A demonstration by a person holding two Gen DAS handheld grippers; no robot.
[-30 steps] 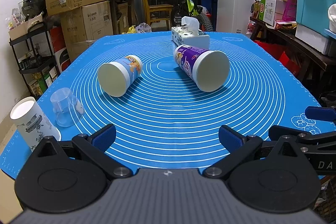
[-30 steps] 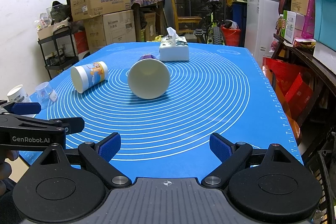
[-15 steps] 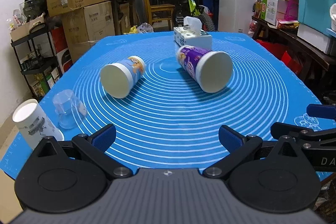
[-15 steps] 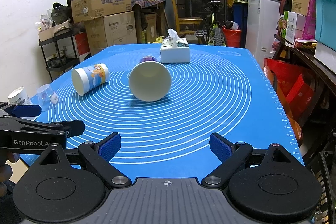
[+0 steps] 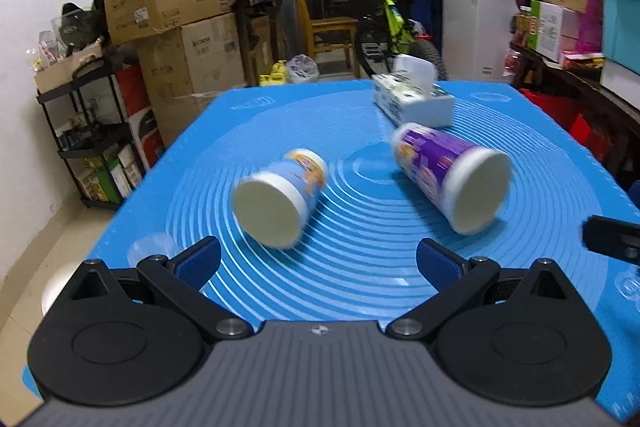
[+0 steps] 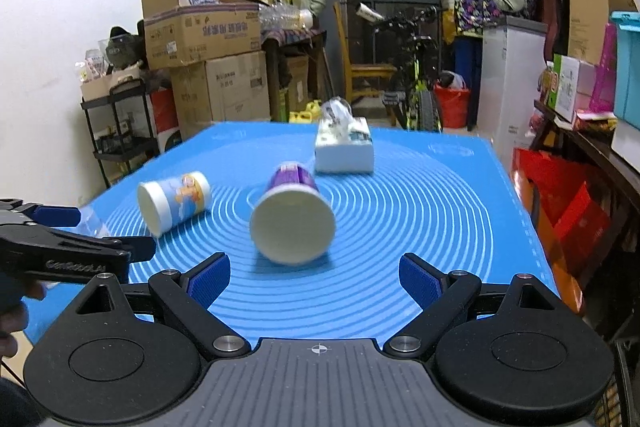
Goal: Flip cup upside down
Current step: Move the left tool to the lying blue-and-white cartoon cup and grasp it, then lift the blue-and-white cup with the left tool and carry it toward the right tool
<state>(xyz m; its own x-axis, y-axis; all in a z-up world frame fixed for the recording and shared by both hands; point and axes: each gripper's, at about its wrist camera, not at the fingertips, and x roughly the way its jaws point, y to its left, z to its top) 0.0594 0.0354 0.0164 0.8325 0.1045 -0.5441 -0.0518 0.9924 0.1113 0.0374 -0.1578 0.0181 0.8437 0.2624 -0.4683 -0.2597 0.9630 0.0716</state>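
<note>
Nearest, the left gripper (image 5: 318, 261) and right gripper (image 6: 314, 275) hover with jaws spread, holding nothing. On the blue mat (image 6: 420, 219) lie a blue cartoon cup (image 5: 280, 201) and a purple cup (image 6: 294, 219), both sideways, mouths toward the cameras, apparently empty. Beyond sits a tissue box (image 6: 346, 149) with a tissue poking out.

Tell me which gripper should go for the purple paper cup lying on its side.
Right. The purple paper cup lies dead ahead between the open right gripper fingers; from the left gripper it sits off to the right, and the blue cartoon cup is nearer.
</note>
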